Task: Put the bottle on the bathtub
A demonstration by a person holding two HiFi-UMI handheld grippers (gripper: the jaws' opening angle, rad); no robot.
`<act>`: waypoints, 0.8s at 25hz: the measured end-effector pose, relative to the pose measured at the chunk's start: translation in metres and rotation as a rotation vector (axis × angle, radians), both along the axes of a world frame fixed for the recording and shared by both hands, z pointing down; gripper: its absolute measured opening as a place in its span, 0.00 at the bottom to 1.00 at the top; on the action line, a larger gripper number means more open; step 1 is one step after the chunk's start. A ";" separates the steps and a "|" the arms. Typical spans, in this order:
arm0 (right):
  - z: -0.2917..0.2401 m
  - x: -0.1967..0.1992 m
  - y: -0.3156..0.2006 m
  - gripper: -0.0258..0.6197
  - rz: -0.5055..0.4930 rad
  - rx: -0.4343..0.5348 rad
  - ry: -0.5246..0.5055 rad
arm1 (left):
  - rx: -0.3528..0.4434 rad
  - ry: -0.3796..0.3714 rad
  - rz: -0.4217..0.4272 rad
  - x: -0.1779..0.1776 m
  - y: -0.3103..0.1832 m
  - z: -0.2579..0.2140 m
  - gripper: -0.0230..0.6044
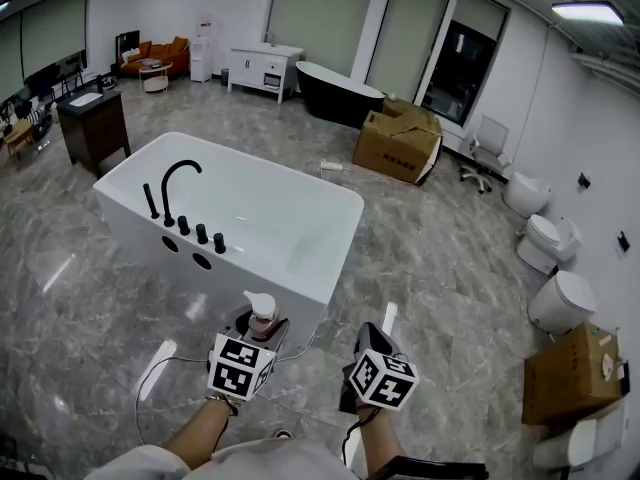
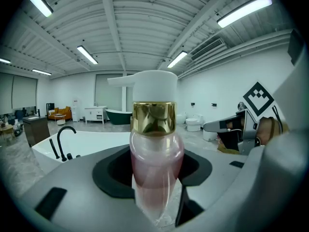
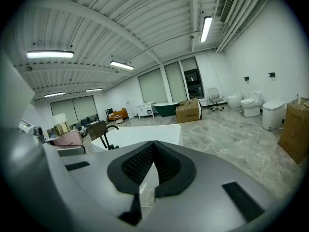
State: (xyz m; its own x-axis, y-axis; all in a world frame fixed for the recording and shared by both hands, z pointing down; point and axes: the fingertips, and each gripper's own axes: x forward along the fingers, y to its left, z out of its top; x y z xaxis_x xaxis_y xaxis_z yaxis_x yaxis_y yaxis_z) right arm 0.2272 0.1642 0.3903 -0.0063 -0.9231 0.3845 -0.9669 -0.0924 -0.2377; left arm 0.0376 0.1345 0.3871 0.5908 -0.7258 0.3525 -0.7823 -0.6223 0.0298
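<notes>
A clear pump bottle [image 2: 155,163] with pink liquid, a gold collar and a white pump head stands upright between the jaws of my left gripper [image 2: 157,187], which is shut on it. In the head view the bottle [image 1: 262,315] shows just above the left gripper [image 1: 252,336], near the front corner of the white bathtub [image 1: 300,268]. The tub has a black arched tap [image 1: 176,180] and several black knobs on its left rim. My right gripper [image 3: 153,178] is shut with nothing between its black pads; it is held beside the left one [image 1: 372,353]. The bottle [image 3: 62,129] also appears at the left of the right gripper view.
Cardboard boxes [image 1: 398,138] lie beyond the tub, next to a black bathtub [image 1: 340,92]. Toilets [image 1: 560,298] and another box [image 1: 568,373] line the right wall. A dark vanity [image 1: 92,123] stands at the left. Marble floor surrounds the tub.
</notes>
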 end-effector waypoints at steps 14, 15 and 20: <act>0.000 0.041 -0.064 0.08 -0.059 0.001 0.008 | 0.008 0.002 -0.067 0.026 -0.056 0.000 0.40; 0.002 0.043 -0.067 0.08 -0.061 -0.001 0.007 | 0.005 0.001 -0.071 0.026 -0.059 0.002 0.40; 0.014 0.050 -0.072 0.08 -0.049 -0.017 -0.018 | -0.009 -0.011 -0.080 0.025 -0.064 0.011 0.40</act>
